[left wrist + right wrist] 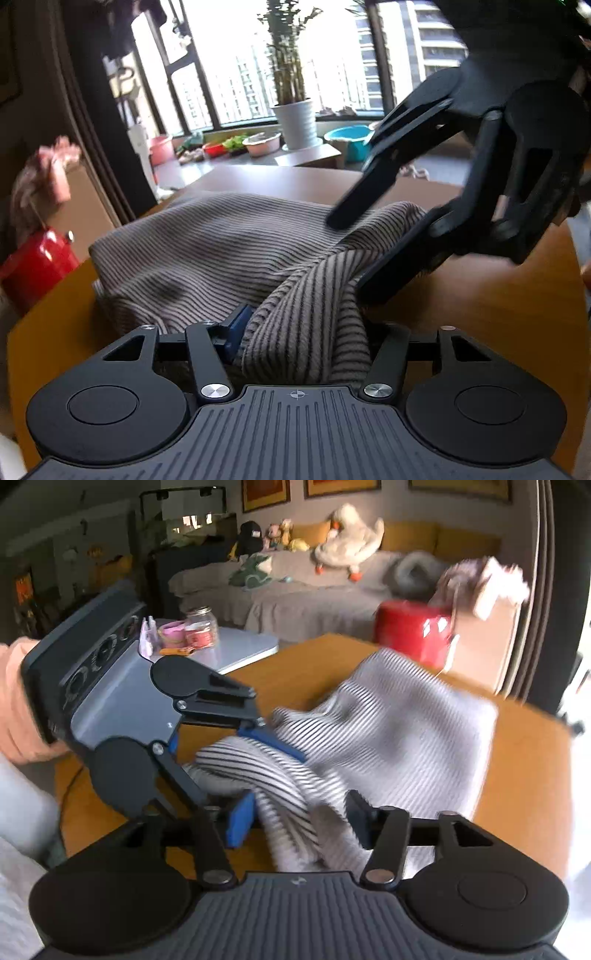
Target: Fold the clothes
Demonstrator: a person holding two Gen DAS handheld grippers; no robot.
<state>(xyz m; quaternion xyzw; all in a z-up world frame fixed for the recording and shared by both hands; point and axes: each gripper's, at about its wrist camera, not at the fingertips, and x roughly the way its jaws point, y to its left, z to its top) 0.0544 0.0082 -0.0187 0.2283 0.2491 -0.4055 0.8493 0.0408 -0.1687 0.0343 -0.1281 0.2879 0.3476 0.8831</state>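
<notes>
The wooden surface point(498, 306) is the biggest thing here. On it lies the striped cloth point(207, 251), gray with thin dark lines. Most of the cloth lies spread on the surface, and one bunched end is lifted up toward the two grippers.

The left gripper point(299, 332) has that bunched end of the cloth between its fingers. One blue pad point(236, 325) shows at the left of the fold, and the other finger is hidden by the cloth. From the right wrist view, the left gripper point(255, 764) has cloth between its two blue pads, with its jaws set narrow around it.

The right gripper point(299, 819) is just beside the left gripper, on the same bunched end of the cloth. Its jaws stand partly apart, with a thick fold of cloth filling the gap between them. In the left wrist view, the right gripper point(351, 251) comes in from the right side with the cloth between its two dark fingers.

A hand point(18, 709) holds the left gripper's body.

Past the far side of the cloth stands a red case point(410, 627). Near the cloth's left side is a small gray table with a glass jar point(201, 626) on it.
</notes>
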